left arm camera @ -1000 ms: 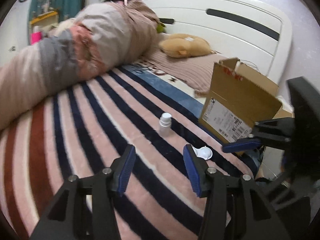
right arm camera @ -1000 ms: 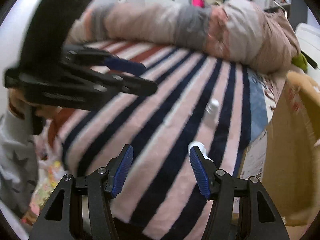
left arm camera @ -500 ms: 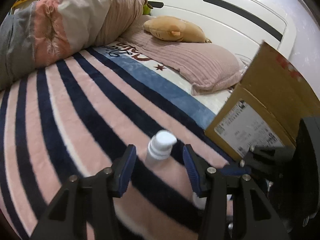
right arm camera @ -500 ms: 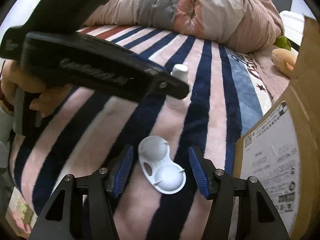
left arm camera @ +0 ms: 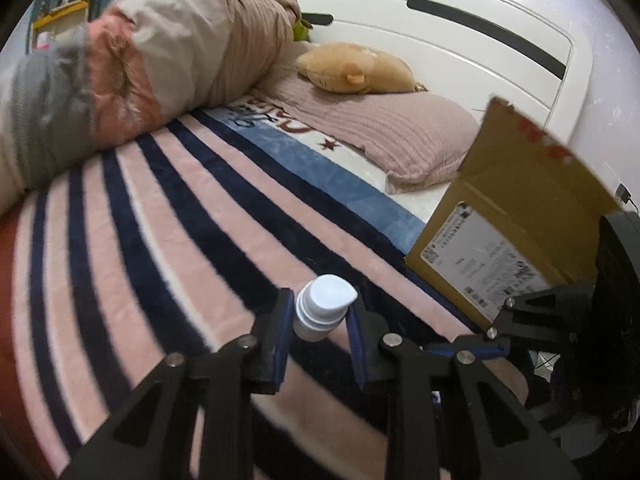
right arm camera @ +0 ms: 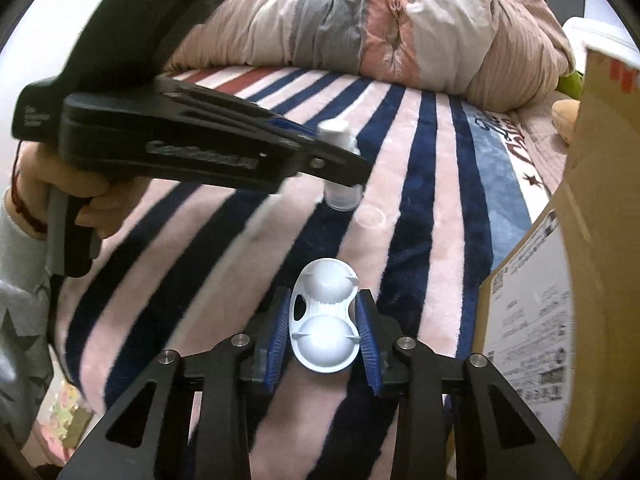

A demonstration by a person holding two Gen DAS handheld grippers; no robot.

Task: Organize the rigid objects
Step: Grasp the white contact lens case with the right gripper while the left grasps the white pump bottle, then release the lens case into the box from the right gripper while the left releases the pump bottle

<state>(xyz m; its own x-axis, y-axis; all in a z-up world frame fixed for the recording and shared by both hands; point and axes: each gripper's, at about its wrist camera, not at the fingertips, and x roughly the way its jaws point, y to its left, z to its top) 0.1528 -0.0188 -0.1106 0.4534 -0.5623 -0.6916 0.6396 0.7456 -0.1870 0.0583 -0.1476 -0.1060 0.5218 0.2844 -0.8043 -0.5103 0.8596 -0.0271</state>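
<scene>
A small white pump bottle (left arm camera: 322,309) stands on the striped blanket, between the blue pads of my left gripper (left arm camera: 318,324), which is shut on it. The bottle also shows in the right wrist view (right arm camera: 339,168), partly hidden behind the left gripper's body. A white two-cup contact lens case (right arm camera: 325,320) lies on the blanket, gripped between the pads of my right gripper (right arm camera: 325,330). The cardboard box (left arm camera: 508,240) stands open to the right of both.
The striped pink and navy blanket (left arm camera: 160,240) covers the bed. A rolled duvet (left arm camera: 140,68) lies along the far side. A pink pillow (left arm camera: 392,140) with a tan plush toy (left arm camera: 352,68) sits by the white headboard. The box wall (right arm camera: 560,280) is close on the right.
Both grippers have moved forward and closed: the left around the pump bottle, the right around the lens case. A second ago both were open and further back.
</scene>
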